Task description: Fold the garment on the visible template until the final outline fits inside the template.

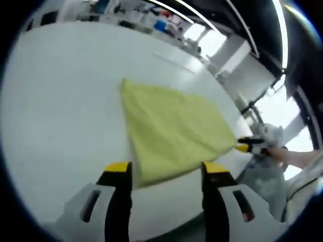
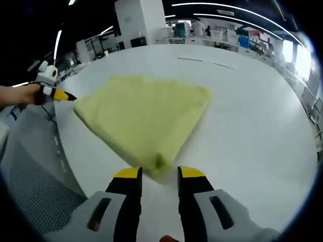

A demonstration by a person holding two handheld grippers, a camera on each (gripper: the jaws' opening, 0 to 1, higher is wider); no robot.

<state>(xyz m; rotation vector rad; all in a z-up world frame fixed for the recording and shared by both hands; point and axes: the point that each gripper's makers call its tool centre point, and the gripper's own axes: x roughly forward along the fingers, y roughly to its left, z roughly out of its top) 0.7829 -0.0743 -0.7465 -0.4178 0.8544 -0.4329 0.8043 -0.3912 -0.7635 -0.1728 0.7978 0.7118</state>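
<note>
Left hand-held gripper (image 1: 166,171): jaws spread wide, gripping nothing, the yellow garment (image 1: 171,131) lying flat on the white bench (image 1: 60,101) between them toward 12 o'clock. Right hand-held gripper (image 2: 159,173): jaws narrowly parted at the cloth's near corner at 12 o'clock; whether they pinch it cannot be told. No template outline is discernible. Judged: garment partly folded, fit unconfirmed, folding remains.

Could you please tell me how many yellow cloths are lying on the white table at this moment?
1. A single yellow square fabric cloth lies flat on the white table, one corner between the right hand-held gripper tips. Folded layers beneath cannot be ruled out.
</note>
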